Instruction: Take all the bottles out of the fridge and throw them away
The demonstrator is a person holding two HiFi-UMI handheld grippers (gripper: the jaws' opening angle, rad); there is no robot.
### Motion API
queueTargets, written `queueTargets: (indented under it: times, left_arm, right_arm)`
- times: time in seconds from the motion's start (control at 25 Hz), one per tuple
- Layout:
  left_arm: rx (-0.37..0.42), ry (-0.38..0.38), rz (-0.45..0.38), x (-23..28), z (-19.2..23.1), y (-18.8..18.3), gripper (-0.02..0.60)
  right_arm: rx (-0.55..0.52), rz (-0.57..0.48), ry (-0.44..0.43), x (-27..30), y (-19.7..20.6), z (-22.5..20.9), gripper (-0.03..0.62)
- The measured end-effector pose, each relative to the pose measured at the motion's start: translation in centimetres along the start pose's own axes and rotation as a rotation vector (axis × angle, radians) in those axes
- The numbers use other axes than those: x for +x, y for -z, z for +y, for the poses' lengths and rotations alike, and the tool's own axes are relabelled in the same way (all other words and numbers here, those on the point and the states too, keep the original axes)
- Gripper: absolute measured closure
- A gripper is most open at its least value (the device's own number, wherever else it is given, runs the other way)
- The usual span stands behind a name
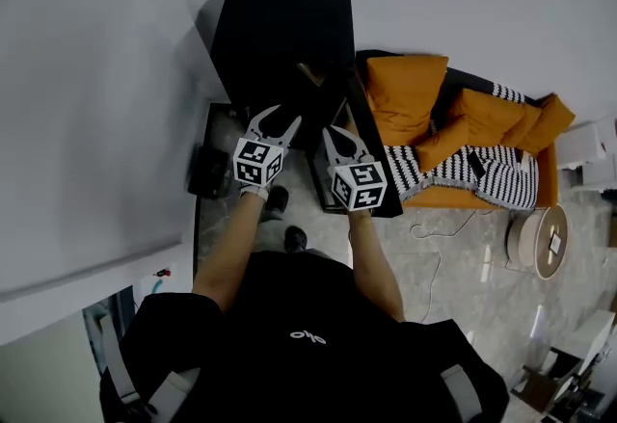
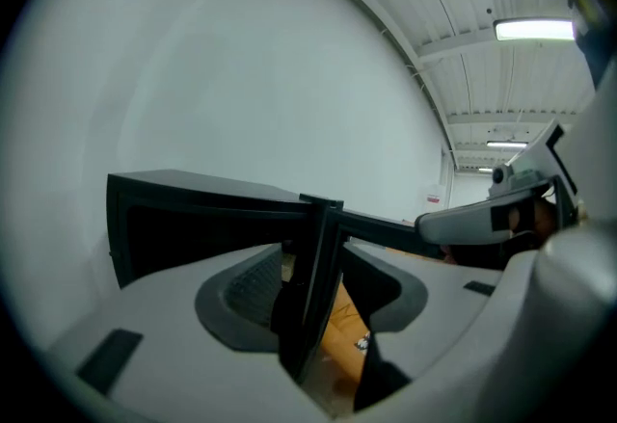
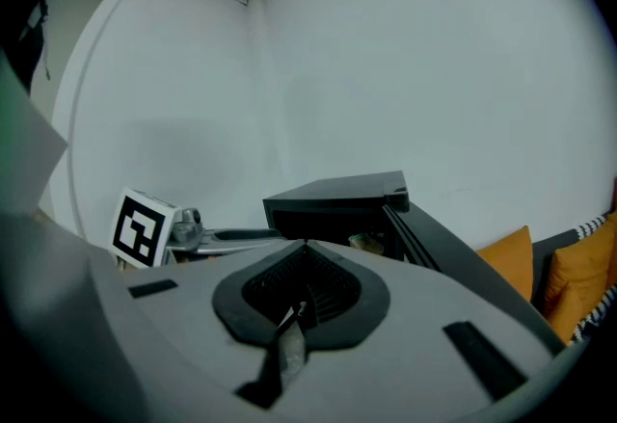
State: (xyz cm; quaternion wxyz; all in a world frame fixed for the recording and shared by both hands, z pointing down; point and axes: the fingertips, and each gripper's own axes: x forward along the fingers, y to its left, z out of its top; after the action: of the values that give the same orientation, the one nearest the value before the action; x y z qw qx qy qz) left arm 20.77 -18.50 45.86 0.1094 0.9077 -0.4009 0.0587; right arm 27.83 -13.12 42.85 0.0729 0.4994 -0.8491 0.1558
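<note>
A home-style living-room corner staged inside a larger hall: an orange sofa [image 1: 453,118] with a black-and-white striped throw [image 1: 487,178], a round side table [image 1: 538,240] and a low black fridge [image 1: 280,31] stand on glossy stone-look floor [image 1: 453,272] by a plain white wall [image 1: 96,74], under a panelled ceiling with strip lights [image 2: 535,29].

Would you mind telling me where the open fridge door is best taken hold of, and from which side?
Take the fridge door by its free upright edge, coming from the front. It is a thin flat slab standing open, so one jaw fits on each face. The left tool is open, with that edge lined up with its gap.
</note>
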Motion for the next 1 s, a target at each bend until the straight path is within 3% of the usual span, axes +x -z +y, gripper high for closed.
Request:
queueTargets:
  times: [0.24,0.48,0.64,1.0]
  left_arm:
    - [0.034,-0.010,0.054,5.5,2.3,2.2,0.209]
    - [0.091,0.002,0.076,10.7,4.1,3.8,0.062]
    - [0.109,0.007,0.084,14.0,5.5,4.4,0.029]
    - [0.142,0.021,0.103,17.8,7.6,6.0,0.029]
  right_arm:
    - [-0.003,0.022,0.031,1.4,-0.3,-1.7,0.585]
    - [-0.002,0.053,0.037,3.0,0.2,-2.3,0.585]
    - [0.016,0.058,0.047,3.9,0.8,-3.0,0.585]
    - [0.040,0.076,0.119,5.5,2.9,-4.2,0.585]
